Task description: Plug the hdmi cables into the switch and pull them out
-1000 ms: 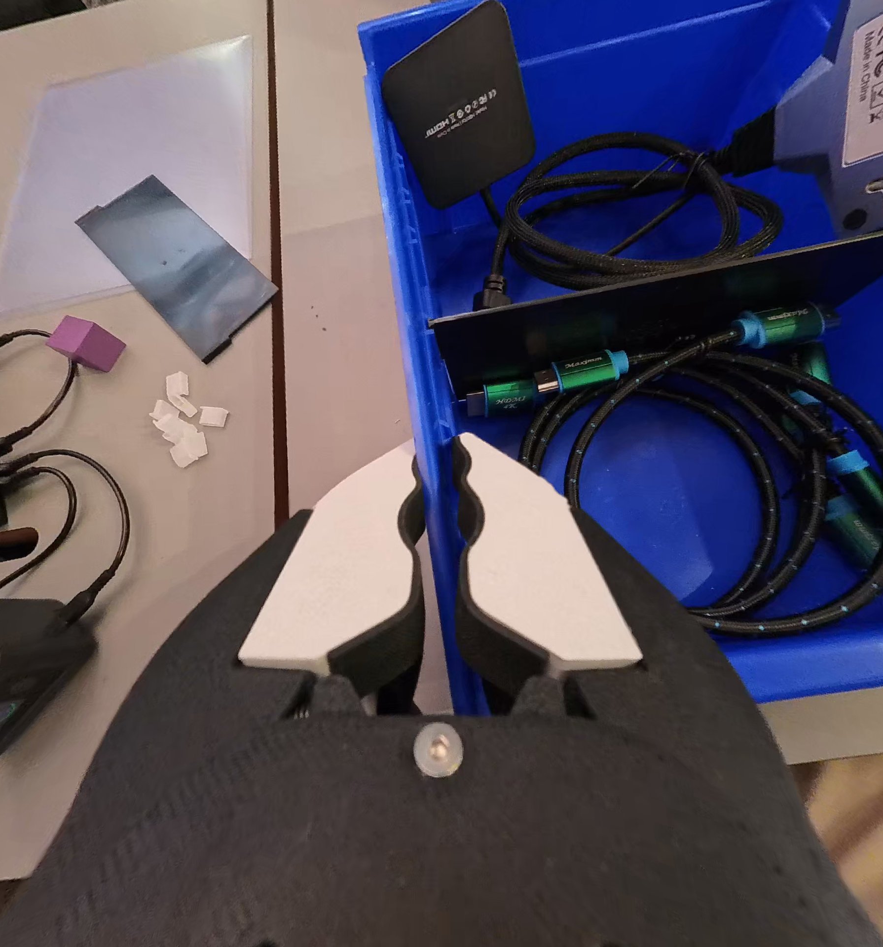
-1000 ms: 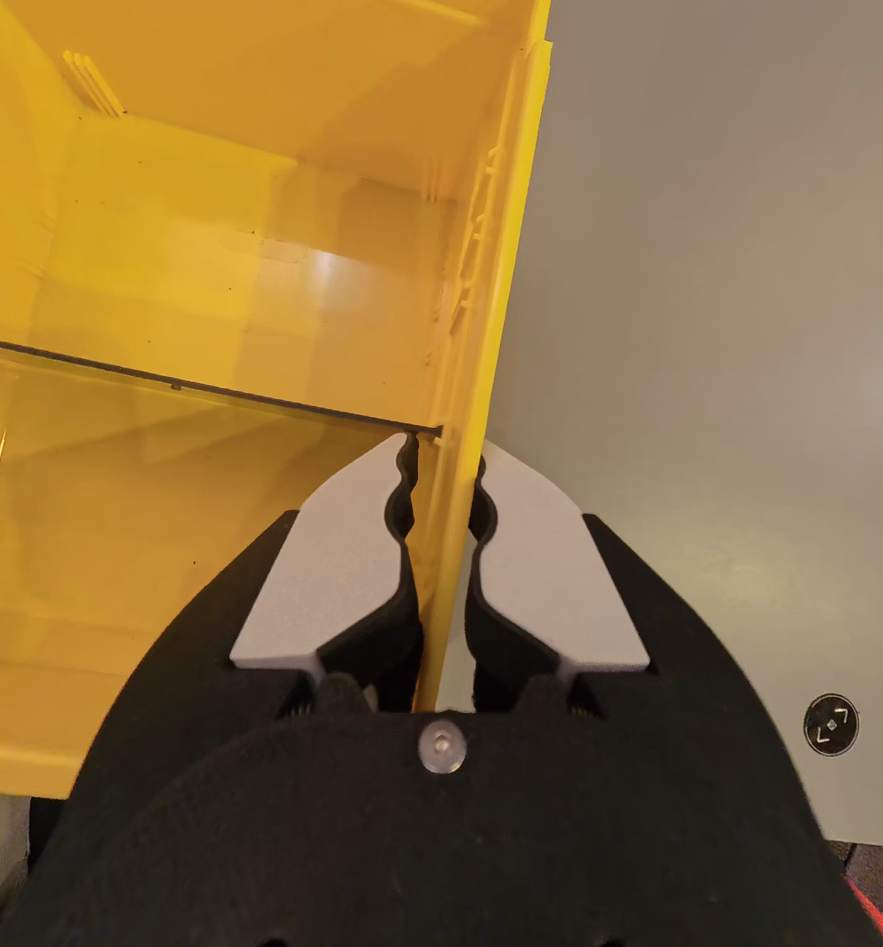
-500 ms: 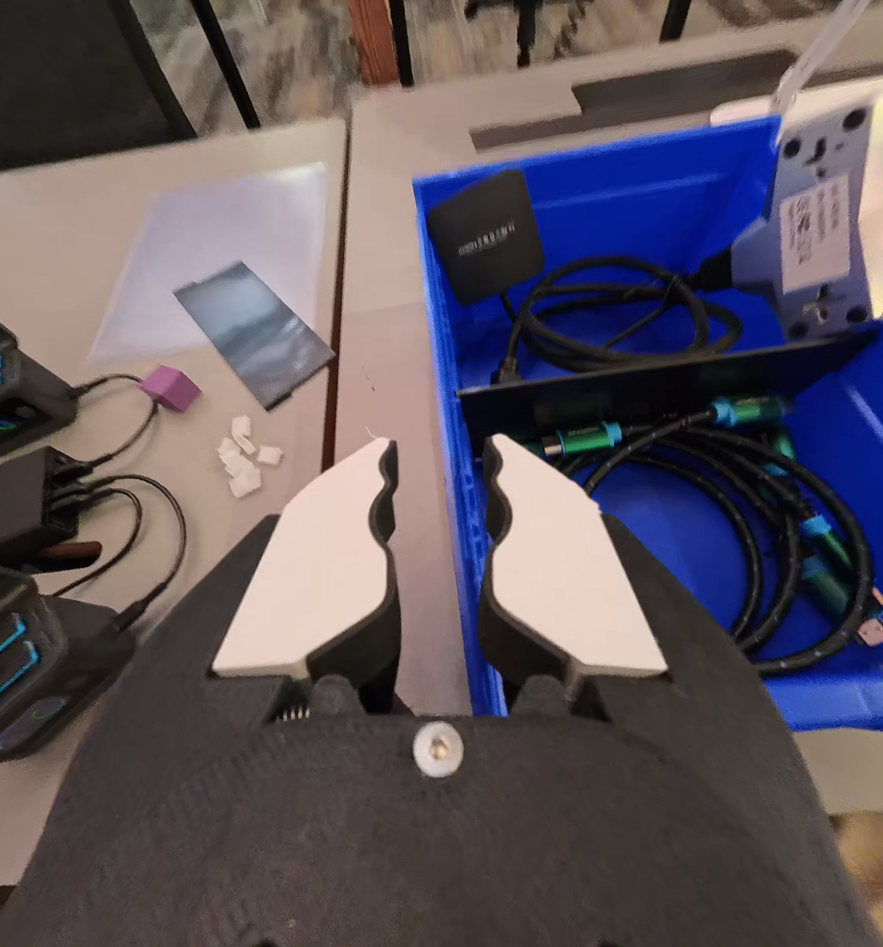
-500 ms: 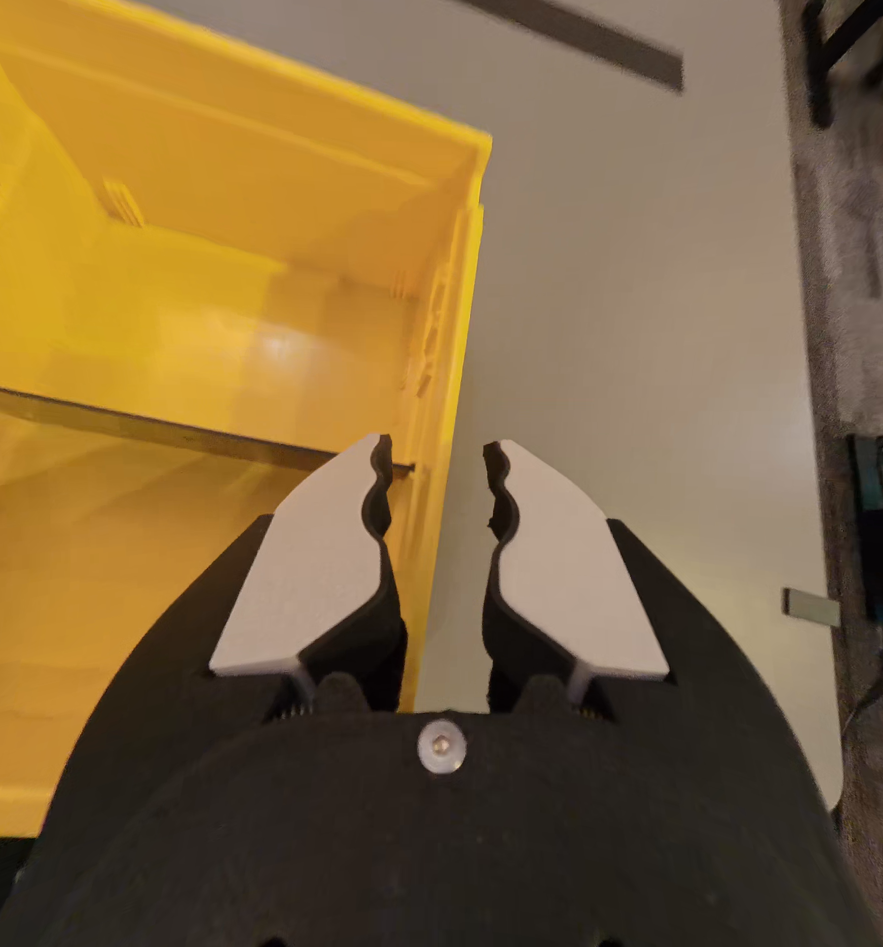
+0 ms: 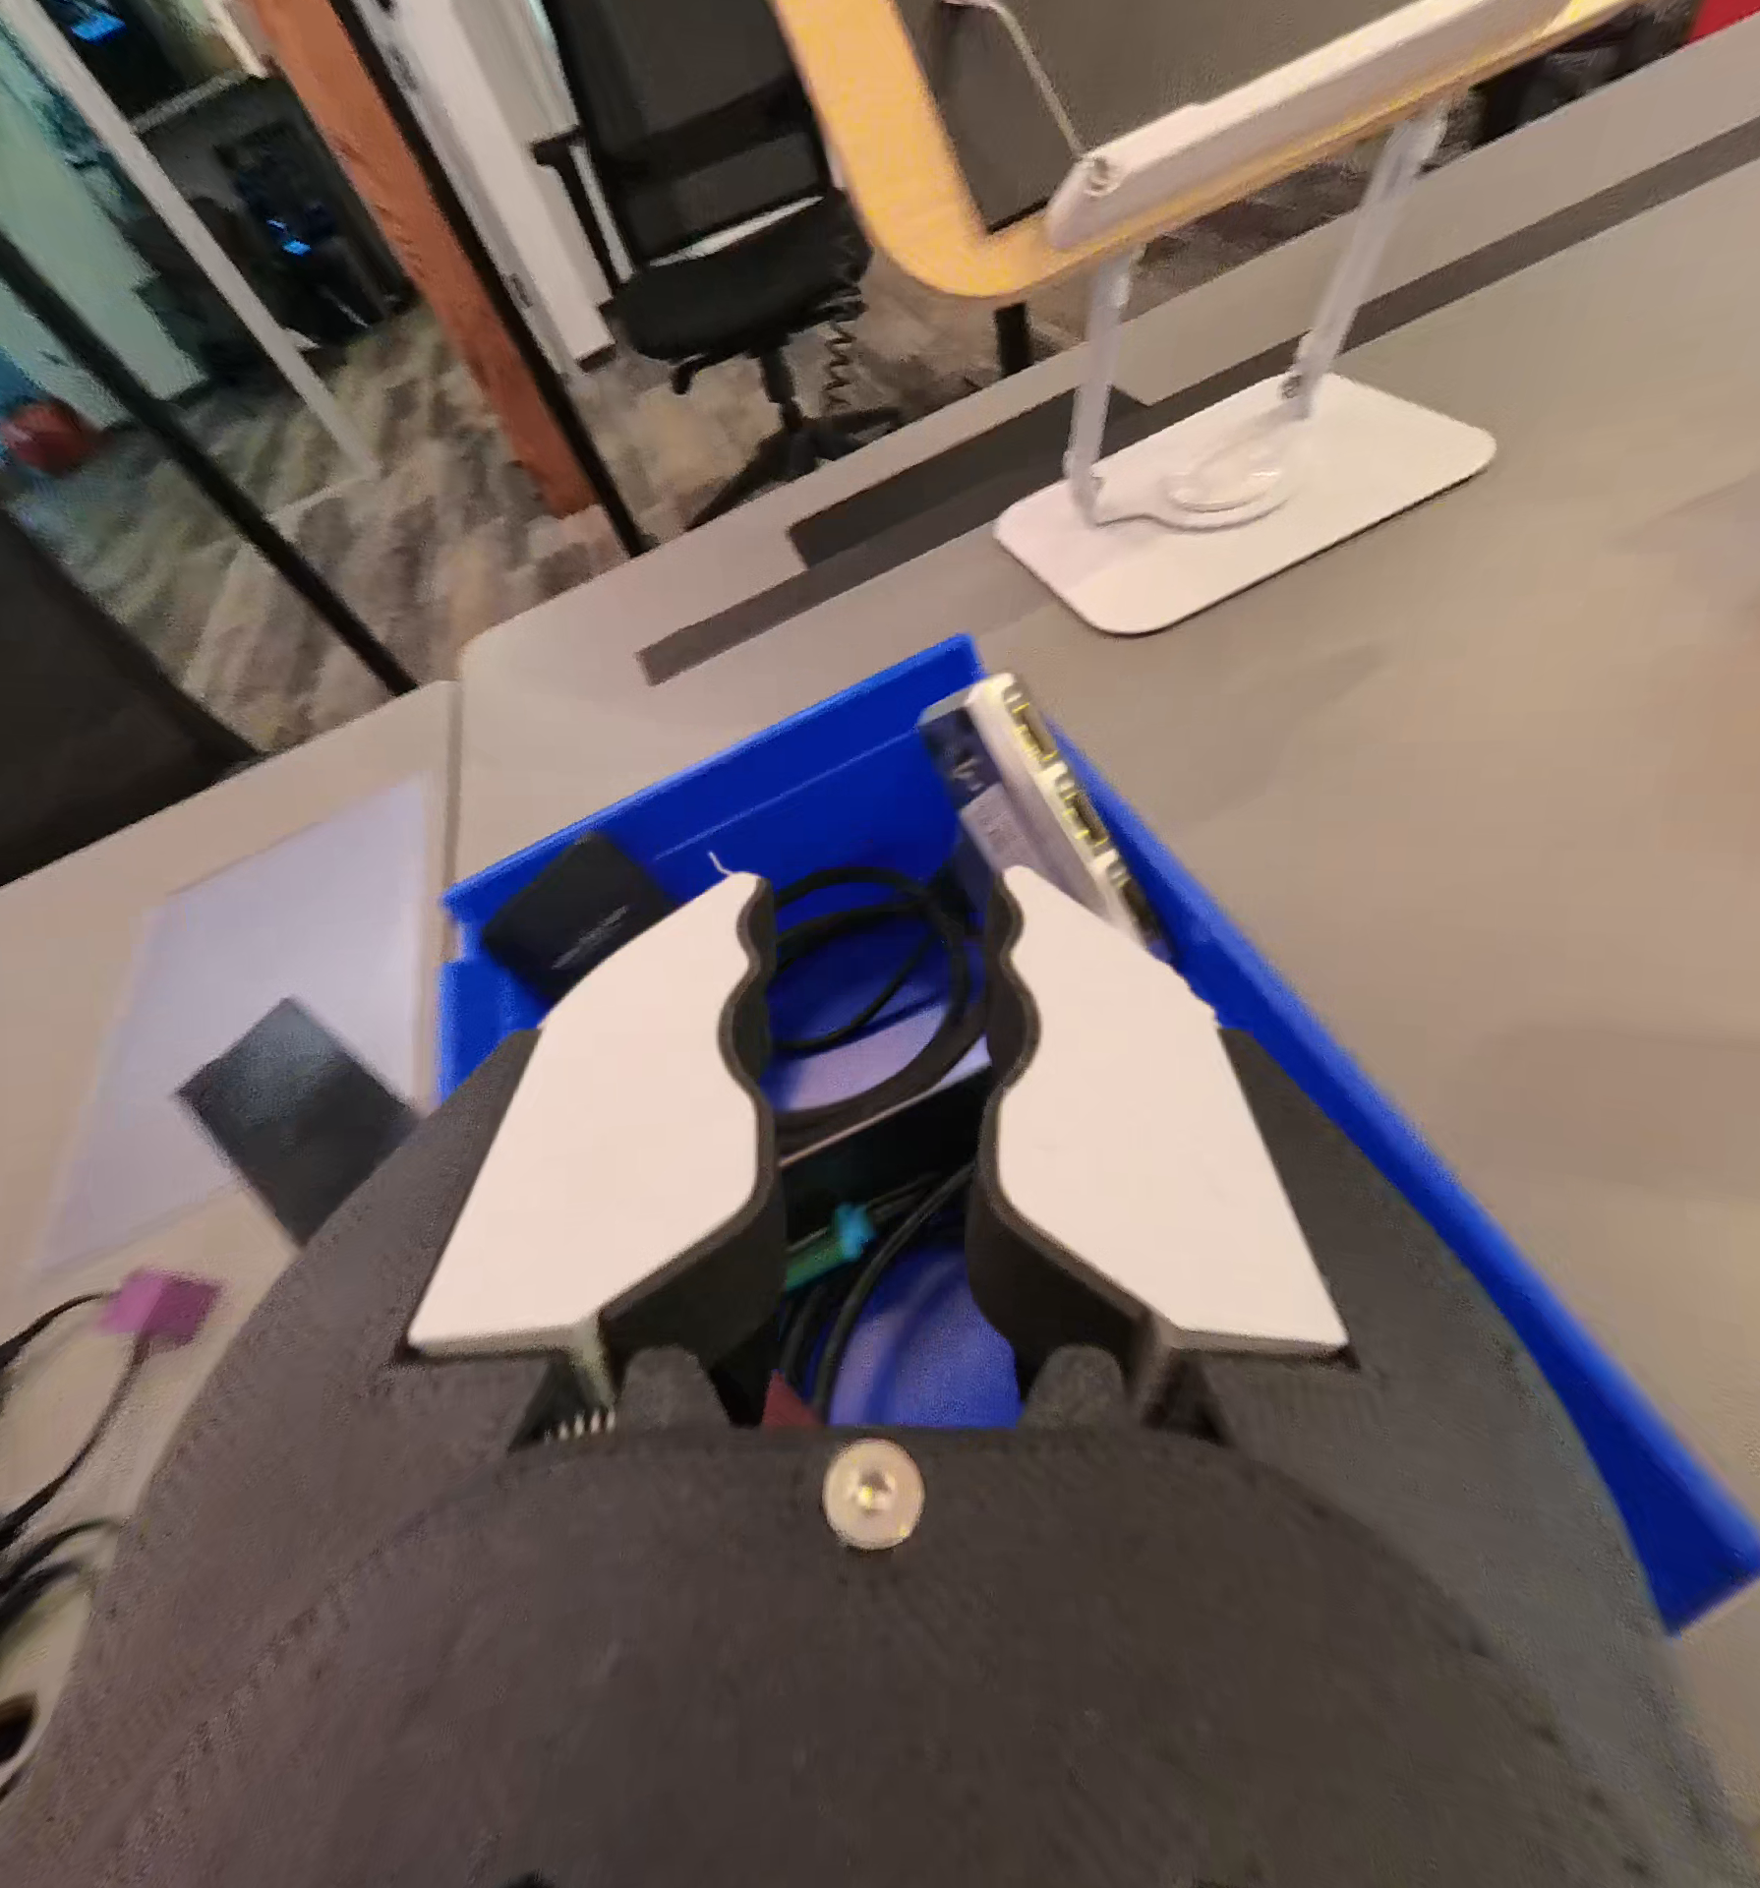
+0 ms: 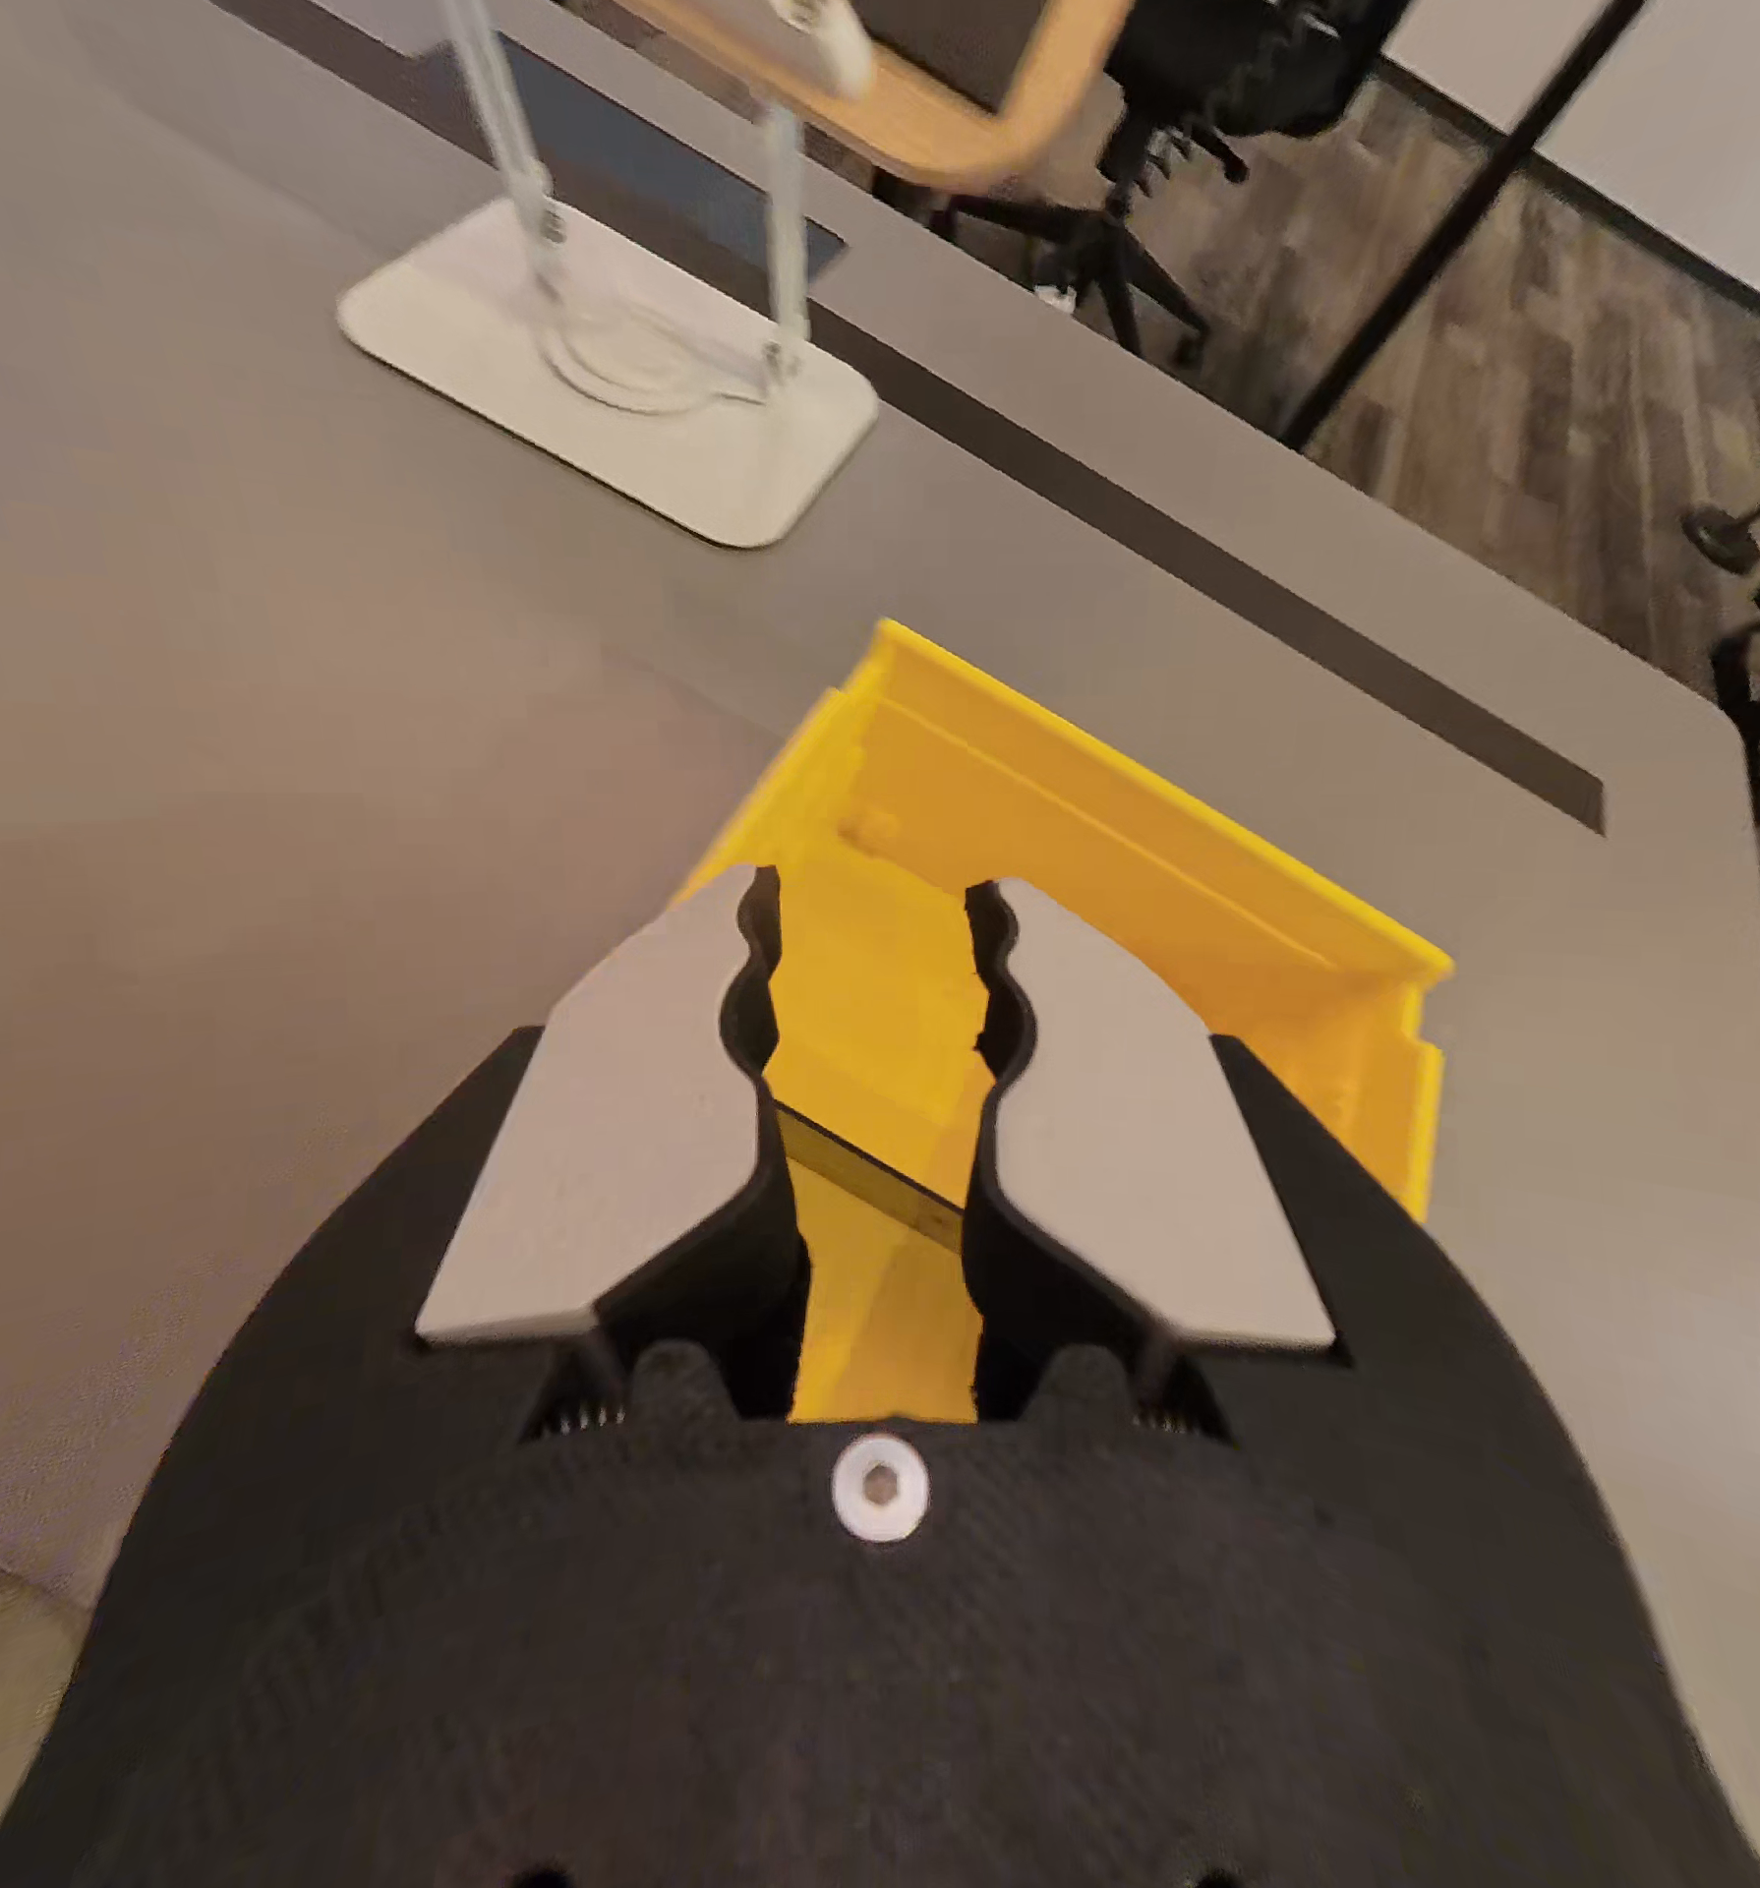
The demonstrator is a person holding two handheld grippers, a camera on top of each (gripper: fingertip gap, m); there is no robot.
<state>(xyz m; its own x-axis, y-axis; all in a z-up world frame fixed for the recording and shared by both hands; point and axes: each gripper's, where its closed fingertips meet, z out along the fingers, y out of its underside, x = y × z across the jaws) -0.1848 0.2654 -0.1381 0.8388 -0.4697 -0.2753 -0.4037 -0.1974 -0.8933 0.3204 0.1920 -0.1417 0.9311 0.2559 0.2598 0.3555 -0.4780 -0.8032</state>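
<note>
hdmi cables (image 5: 861,1267) – braided, coiled – inside glossy blue plastic bin (image 5: 1366,1124).

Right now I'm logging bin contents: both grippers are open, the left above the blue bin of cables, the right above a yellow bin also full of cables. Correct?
Not quite. The right wrist view shows the yellow bin with no cables in what shows between the fingers. The rest holds: left gripper and right gripper are open, and the blue bin holds cables.

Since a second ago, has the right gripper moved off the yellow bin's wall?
Yes. The right gripper let go, rose and now hovers open above the yellow bin.
</note>
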